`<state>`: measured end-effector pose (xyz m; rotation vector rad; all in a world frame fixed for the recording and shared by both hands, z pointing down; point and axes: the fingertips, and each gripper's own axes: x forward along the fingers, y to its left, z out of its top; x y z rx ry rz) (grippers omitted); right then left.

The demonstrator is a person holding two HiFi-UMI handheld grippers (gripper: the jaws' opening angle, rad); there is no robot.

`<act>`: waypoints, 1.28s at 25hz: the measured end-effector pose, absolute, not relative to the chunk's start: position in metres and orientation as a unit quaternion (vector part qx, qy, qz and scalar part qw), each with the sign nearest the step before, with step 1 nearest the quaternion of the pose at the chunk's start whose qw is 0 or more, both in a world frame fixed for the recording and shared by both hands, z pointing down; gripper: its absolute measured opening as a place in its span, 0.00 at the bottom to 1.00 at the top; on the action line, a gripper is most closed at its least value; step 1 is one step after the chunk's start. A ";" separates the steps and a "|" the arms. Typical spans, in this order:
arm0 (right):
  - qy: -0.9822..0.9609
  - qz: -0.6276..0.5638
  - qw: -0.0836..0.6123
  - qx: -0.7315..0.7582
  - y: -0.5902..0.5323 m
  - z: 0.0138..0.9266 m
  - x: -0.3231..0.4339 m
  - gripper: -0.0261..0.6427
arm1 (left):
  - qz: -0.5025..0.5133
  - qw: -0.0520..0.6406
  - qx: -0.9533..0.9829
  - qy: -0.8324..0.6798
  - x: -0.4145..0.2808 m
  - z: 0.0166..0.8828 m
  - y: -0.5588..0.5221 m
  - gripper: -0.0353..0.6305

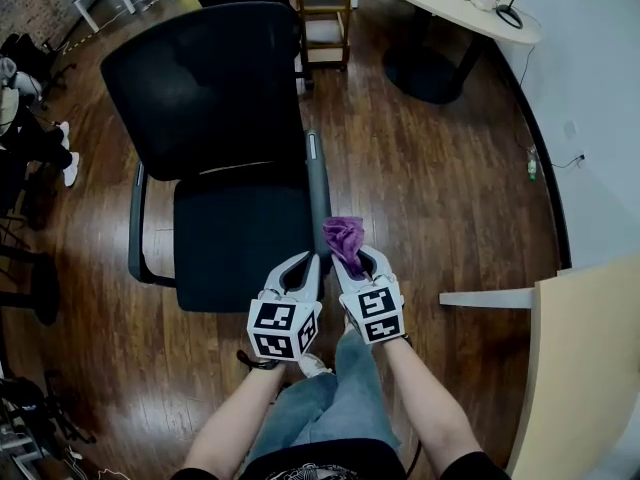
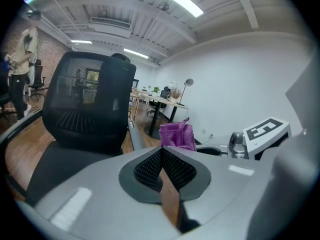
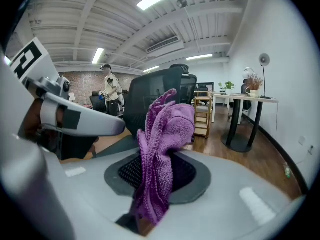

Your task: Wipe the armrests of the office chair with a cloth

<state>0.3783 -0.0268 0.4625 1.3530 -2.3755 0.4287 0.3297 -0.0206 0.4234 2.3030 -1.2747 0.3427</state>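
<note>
A black office chair stands in front of me, its grey right armrest and left armrest flanking the seat. My right gripper is shut on a bunched purple cloth just short of the near end of the right armrest. In the right gripper view the cloth hangs between the pads and hides the jaw gap. My left gripper is shut with nothing in it, beside the right one over the seat's front corner. The left gripper view shows the chair back and the cloth.
A wooden shelf unit stands behind the chair. A round table on a black base sits at the back right. A pale desk corner is at my right. A person's legs show at the far left, on wood floor.
</note>
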 end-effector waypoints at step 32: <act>-0.877 0.197 0.191 0.393 -0.335 0.532 0.387 0.18 | 0.166 0.266 0.781 -0.540 0.342 0.470 -0.291 0.06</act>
